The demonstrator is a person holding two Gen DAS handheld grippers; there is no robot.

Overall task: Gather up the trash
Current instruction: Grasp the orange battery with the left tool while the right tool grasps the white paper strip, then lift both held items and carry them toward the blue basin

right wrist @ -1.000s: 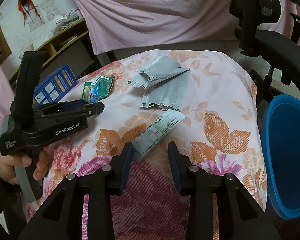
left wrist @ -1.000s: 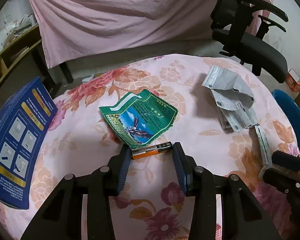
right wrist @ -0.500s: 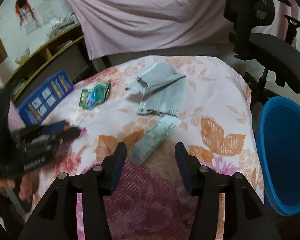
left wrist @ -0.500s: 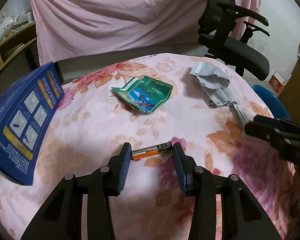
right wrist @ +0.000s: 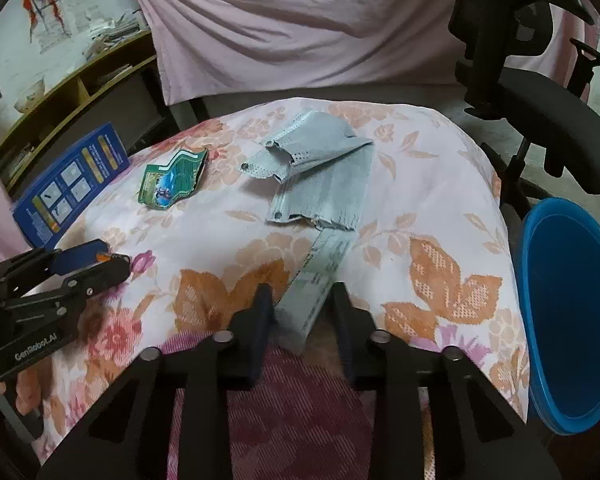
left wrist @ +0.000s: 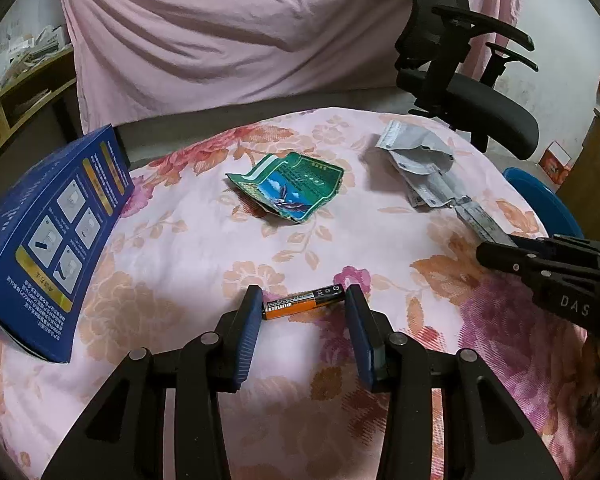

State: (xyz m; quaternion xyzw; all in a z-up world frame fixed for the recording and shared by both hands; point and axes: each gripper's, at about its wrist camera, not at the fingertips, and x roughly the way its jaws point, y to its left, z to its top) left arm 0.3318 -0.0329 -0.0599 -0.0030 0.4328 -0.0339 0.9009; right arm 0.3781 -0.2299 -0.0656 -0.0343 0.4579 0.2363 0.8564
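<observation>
Closing on a narrow folded paper slip [right wrist: 314, 280], the right gripper [right wrist: 300, 304] is caught mid-squeeze: the slip's near end lies between the jaws, one pad looks to be against its edge, and a firm pinch cannot yet be confirmed. In the left gripper [left wrist: 302, 304] an orange-and-black battery [left wrist: 303, 302] is clamped end to end between the blue pads [left wrist: 249, 328], held just above the floral tablecloth [left wrist: 180, 248].

Two pick-ups are therefore in hand at once, one finished, one being finished. Still to be collected on the cloth are a crumpled green wrapper [left wrist: 290, 188] near the middle and a grey face mask [right wrist: 320, 172] beyond the slip, touching its far end. A blue box [left wrist: 48, 236] stands at the left edge; whether it counts as trash cannot be judged.

A blue bin [right wrist: 568, 312] is seen beside the table on the right. Next, it is judged, the slip must be pinched securely and lifted clear of the mask, and both loads carried over the bin's rim and released there.
</observation>
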